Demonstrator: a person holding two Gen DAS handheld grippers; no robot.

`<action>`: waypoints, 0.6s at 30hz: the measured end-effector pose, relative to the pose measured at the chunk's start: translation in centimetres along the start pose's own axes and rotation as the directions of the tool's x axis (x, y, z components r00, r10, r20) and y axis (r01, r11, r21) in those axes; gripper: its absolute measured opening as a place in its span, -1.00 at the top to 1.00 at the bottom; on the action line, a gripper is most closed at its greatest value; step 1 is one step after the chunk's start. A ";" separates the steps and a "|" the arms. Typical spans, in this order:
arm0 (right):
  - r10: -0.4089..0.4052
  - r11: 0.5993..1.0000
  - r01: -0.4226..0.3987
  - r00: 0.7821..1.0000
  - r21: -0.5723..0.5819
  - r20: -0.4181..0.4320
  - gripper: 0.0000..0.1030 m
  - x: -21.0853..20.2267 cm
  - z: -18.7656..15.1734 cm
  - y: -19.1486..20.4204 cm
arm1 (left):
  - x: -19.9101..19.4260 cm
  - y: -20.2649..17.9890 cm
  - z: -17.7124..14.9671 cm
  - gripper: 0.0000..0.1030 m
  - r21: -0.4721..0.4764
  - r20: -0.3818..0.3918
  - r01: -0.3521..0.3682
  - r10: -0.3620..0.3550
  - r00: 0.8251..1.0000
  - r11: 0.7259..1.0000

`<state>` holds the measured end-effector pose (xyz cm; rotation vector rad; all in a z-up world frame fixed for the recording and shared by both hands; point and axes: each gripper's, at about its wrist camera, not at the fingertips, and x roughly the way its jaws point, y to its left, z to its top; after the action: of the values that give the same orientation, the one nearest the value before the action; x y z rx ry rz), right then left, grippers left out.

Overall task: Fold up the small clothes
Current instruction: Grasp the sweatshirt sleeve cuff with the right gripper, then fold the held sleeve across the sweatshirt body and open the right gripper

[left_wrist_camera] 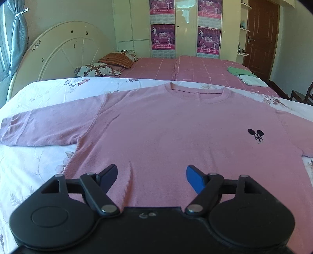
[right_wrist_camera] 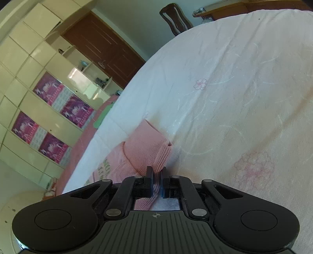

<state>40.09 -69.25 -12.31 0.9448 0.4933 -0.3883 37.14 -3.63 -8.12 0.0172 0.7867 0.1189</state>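
The pink long-sleeved knit sweater (left_wrist_camera: 166, 127) lies flat across the frame's middle on the white flowered bedsheet (left_wrist_camera: 39, 91), the left gripper (left_wrist_camera: 152, 176) above its hem with fingers wide apart, the right gripper (right_wrist_camera: 156, 175) pinching its ribbed cuff (right_wrist_camera: 154, 150).

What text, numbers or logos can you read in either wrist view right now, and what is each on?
"2010": on the purple posters on the wardrobe doors; their smaller print is too blurred to read.
Black mouse-ear logo on the pink sweater: a figure, no legible letters.
Green lettering on pink fabric beside the right gripper: blurred, unreadable.
Small mark on the left gripper body: unreadable.
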 end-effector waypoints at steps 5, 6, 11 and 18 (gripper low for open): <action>-0.014 0.944 0.037 0.997 -0.328 0.070 0.89 -3.6 -2.7 6.6 | 1.8 3.2 -0.2 -0.25 -0.012 -0.033 0.019 -0.020 0.999 1.000; 0.015 0.918 0.015 0.997 -0.397 0.073 0.89 -4.5 -4.0 8.4 | 2.1 3.9 -0.3 -0.15 -0.014 -0.030 0.023 -0.023 0.999 1.000; 0.163 0.778 -0.148 0.986 -0.611 -0.032 0.89 -7.4 -13.2 16.2 | 2.6 7.5 -0.1 -0.05 -0.072 -0.012 0.074 -0.075 0.997 0.995; 0.258 0.575 -0.408 0.913 -0.709 -0.316 0.89 -4.9 -31.8 26.1 | 1.8 13.0 0.2 -0.06 -0.071 -0.001 0.075 -0.075 0.997 0.995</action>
<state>42.32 -28.12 -7.74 0.2058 0.5591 0.2747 37.21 9.49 -8.46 -0.0797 0.7859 0.0758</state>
